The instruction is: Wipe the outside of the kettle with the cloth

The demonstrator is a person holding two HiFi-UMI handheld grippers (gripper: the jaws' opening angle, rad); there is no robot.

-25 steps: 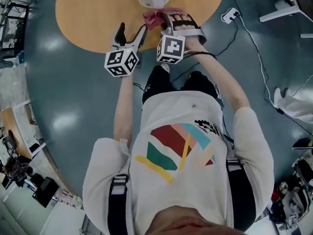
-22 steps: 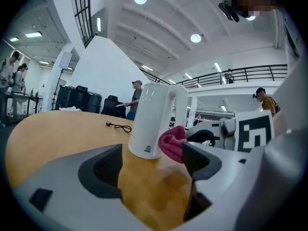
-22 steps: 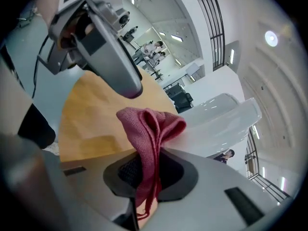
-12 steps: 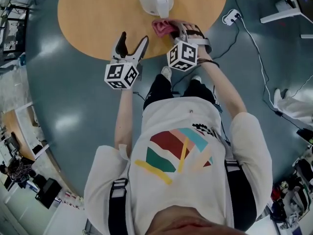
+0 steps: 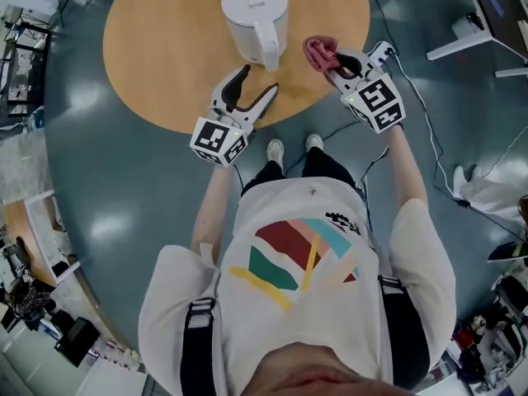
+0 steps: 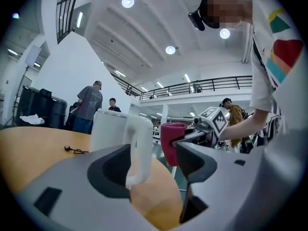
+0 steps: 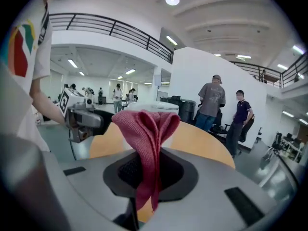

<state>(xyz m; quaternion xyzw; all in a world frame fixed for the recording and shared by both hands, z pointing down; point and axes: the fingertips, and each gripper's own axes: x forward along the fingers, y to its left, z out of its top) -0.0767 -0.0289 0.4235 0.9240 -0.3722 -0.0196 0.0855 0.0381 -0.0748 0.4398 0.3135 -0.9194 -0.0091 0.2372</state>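
The kettle (image 5: 252, 11) stands upright on the counter (image 5: 165, 48), handle toward you and just ahead of your left claw (image 5: 260, 78), whose spread, empty jaws have just been narrowing, while your right claw (image 5: 334, 63) pinches the cloth (image 5: 318, 50) near the kettle's right side.

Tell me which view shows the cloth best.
The right gripper view: the cloth fills its centre, folds clear, pinched in the right tongs. The head view shows it small; the left gripper view, farther off, from the side.
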